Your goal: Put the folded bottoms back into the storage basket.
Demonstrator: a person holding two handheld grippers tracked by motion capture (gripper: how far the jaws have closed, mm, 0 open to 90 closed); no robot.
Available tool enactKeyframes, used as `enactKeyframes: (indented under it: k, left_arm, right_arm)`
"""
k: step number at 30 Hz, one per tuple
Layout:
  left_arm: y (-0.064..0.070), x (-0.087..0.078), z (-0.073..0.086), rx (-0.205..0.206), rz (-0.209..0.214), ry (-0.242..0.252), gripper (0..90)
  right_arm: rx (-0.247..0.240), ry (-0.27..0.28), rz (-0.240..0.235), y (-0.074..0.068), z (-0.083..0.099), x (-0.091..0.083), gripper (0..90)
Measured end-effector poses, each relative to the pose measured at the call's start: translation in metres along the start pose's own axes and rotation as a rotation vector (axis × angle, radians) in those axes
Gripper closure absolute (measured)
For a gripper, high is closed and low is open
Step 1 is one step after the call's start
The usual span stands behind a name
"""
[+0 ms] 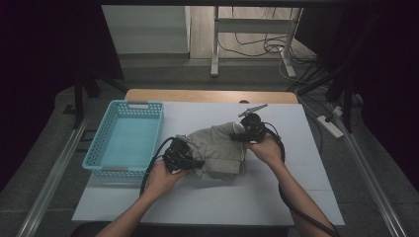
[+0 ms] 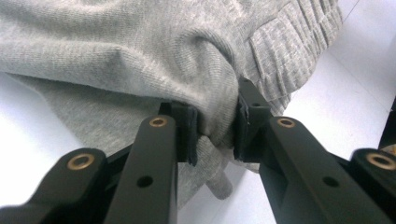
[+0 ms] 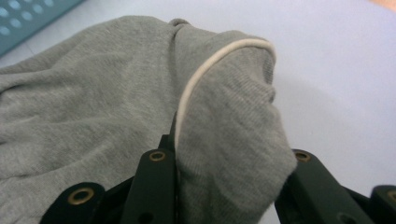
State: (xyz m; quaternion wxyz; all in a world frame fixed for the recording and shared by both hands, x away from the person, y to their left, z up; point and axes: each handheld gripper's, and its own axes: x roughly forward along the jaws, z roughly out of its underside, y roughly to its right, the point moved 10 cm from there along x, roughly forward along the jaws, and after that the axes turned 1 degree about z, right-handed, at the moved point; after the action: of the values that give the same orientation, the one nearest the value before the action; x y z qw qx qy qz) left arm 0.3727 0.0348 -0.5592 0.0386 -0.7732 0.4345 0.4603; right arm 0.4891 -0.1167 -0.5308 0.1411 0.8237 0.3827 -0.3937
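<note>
Pinching grey garment in left tool, blue basket overhead

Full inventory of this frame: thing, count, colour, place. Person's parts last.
garment: 1, grey knit with a pale cord along one edge, crumpled mid-table, pinched from both sides
basket: 1, light blue, perforated, left side of the table
sheet: 1, white, covering the table
table: 1, wooden edge showing at the far side
power strip: 1, white, on the floor to the right
left hand-held gripper: 1, black, jaws closed on a fold of the garment
right hand-held gripper: 1, black, jaws closed on the corded edge
hands: 2, entering from the bottom
</note>
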Motion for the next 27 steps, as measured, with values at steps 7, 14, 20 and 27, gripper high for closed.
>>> enactKeyframes:
  k: [7,14,20,27]
  left_arm:
    - [0.002,-0.016,-0.006,0.02,-0.018,0.029,72.9]
    - [0.001,-0.035,-0.011,0.048,-0.057,0.046,72.9]
    - [-0.001,-0.053,-0.015,0.06,-0.082,0.072,72.9]
    - [-0.008,-0.073,-0.017,0.072,-0.113,0.074,72.8]
  right_arm:
    - [0.004,0.05,-0.017,-0.005,-0.014,-0.014,67.6]
    - [0.016,0.086,-0.038,-0.011,-0.026,-0.022,67.6]
    - [0.019,0.122,-0.067,-0.018,-0.041,-0.03,67.6]
    - [0.013,0.158,-0.085,-0.028,-0.06,-0.036,67.6]
